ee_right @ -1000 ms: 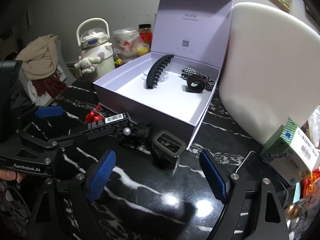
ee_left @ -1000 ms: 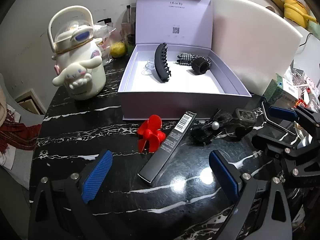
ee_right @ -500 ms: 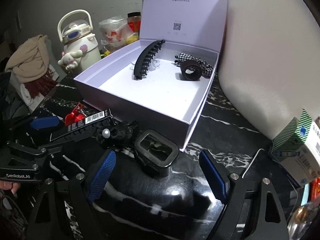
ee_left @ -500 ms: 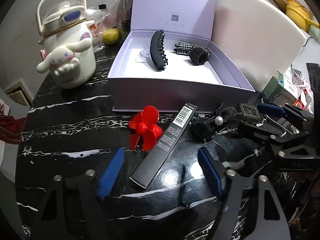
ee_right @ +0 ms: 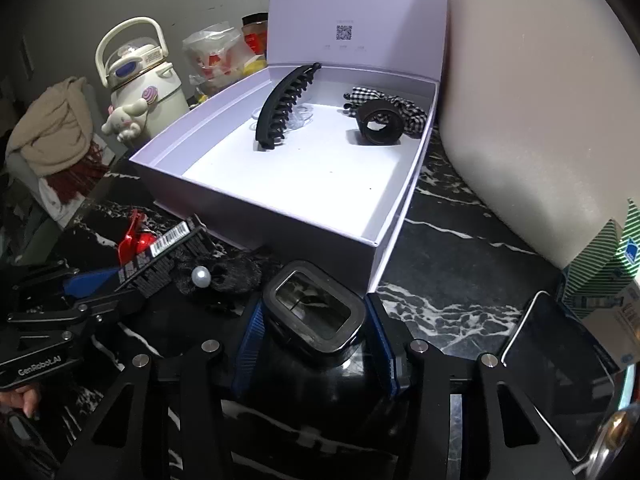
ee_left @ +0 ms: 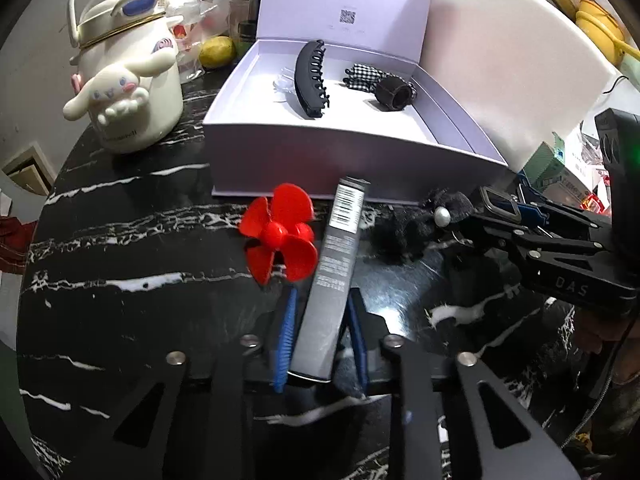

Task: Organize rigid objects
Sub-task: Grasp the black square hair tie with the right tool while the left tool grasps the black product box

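Note:
My left gripper (ee_left: 320, 332) is shut on the near end of a slim dark box (ee_left: 336, 264) with a barcode, which lies on the black marble table (ee_left: 120, 280). A red propeller-shaped clip (ee_left: 280, 236) lies left of it, and a fuzzy black bow (ee_left: 420, 220) with a pearl lies to its right. The jaws of my right gripper (ee_right: 316, 340) are closing, and their blue pads touch both sides of a black rectangular hair clip (ee_right: 316, 312). Behind stands an open lavender box (ee_right: 280, 220) holding a long black claw clip (ee_right: 284, 108), a gingham scrunchie (ee_right: 404, 110) and a dark ring clip (ee_right: 380, 126).
A white cartoon-dog kettle (ee_left: 124, 92) stands at the back left beside a lemon (ee_left: 216, 50). A white foam board (ee_left: 500, 60) leans behind the box on the right. A phone (ee_right: 560, 372) and a green striped carton (ee_right: 604, 264) lie at the right edge.
Both grippers went from wide open to closed: the left one onto the slim box, the right one around the rectangular clip. Both also moved forward and lower toward their objects.

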`<state>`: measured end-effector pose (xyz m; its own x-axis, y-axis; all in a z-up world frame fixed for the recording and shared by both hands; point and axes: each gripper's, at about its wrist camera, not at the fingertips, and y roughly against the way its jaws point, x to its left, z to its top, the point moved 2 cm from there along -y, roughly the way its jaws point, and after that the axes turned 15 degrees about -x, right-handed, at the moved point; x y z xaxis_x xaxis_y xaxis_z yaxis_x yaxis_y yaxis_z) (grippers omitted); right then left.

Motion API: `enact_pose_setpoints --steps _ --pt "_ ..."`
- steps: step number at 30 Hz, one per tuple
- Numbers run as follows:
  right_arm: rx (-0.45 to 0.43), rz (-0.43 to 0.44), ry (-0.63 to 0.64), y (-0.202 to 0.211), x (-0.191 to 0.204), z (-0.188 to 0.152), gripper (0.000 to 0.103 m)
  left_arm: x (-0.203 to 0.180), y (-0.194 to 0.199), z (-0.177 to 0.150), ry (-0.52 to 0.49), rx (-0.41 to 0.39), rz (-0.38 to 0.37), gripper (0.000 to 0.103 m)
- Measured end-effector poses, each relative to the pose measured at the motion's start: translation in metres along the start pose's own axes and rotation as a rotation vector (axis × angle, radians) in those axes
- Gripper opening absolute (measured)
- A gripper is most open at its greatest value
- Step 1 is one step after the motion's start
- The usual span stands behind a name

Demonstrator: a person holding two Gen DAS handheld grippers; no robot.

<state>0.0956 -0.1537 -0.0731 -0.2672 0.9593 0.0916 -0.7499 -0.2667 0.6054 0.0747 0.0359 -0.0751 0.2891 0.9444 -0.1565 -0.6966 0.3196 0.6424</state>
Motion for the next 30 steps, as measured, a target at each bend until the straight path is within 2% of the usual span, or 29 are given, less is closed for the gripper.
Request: enact_pose_setpoints --steps 16,30 --pt "0.001 0.015 -0.001 0.03 0.005 -0.023 0.048 -0.013 0.02 -0.018 0.022 -0.026 -0.01 0.018" --pt "0.002 0.027 0.04 0.066 0.013 -0.051 0.048 -0.035 0.041 -0.051 -0.07 0.019 -0.056 0.018"
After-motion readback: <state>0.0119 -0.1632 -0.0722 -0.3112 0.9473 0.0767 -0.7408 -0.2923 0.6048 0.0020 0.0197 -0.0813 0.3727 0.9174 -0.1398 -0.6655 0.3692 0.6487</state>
